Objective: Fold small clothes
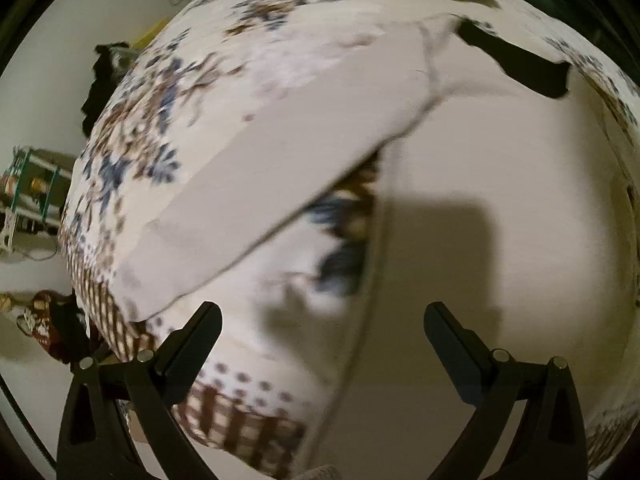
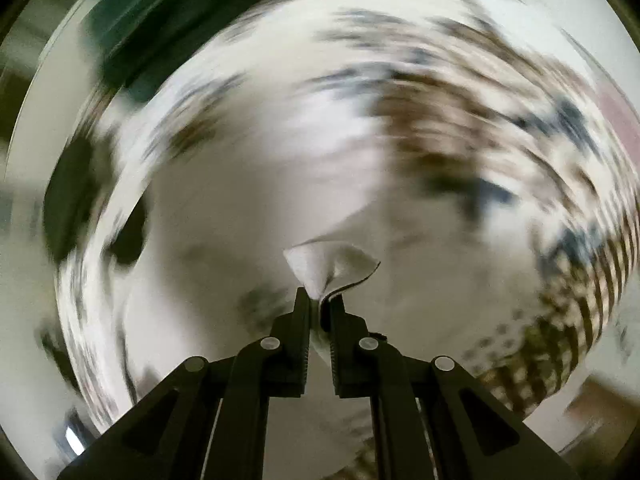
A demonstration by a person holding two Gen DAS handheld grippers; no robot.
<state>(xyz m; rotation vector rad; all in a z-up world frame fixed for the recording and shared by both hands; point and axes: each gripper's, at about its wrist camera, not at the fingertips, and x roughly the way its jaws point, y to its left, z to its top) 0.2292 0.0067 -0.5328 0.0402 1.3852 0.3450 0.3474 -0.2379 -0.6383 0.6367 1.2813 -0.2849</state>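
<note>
A plain cream garment [image 1: 460,208] lies spread on a floral bedsheet [image 1: 136,148]. One flap of it [image 1: 256,200] is lifted and stretches diagonally across the left wrist view. My left gripper [image 1: 322,320] is open and empty, hovering above the cloth. My right gripper [image 2: 319,300] is shut on a corner of the cream garment [image 2: 332,262], which puckers out between the fingertips. The right wrist view is heavily blurred. The right gripper also shows as a dark shape in the left wrist view [image 1: 516,64], at the flap's far end.
The bedsheet has blue and brown flowers and a brown checked border [image 1: 240,428]. A dark garment [image 1: 100,80] hangs at the bed's far left edge. A green-framed rack [image 1: 32,188] and a patterned item [image 1: 44,328] stand on the floor to the left.
</note>
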